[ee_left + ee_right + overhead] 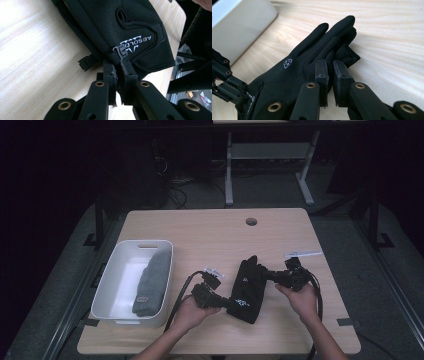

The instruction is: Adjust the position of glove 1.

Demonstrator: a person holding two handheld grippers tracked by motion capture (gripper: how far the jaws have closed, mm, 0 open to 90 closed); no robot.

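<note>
A person sits at a pale wooden table (210,227) with a two-jaw gripper in each hand, and between the two grippers lies a black fabric glove with small white printed logos (248,289), resting near the front middle of the tabletop. The left gripper (225,304) has its jaws pressed together on the glove's cuff edge, right beside a small black buckle (121,50) and the white lettering, as the left gripper view shows. The right gripper (265,275) pinches the fabric on the thumb side of the glove, just below the four straight fingers, its jaws nearly touching with cloth between them. At the left side of the table stands a white rectangular plastic bin (116,265) holding a folded grey cloth item (151,282), well apart from the glove. The step in hand appears to be lifting the glove by both ends, likely to carry it toward the bin. To do it well, both grips should hold firm, since each catches only a thin edge of fabric. The two hands should rise together and keep the glove lightly stretched so it neither sags nor slips. The dangling buckle strap (86,62) could snag the bin's rim, so the glove should clear the rim before it is lowered.
</note>
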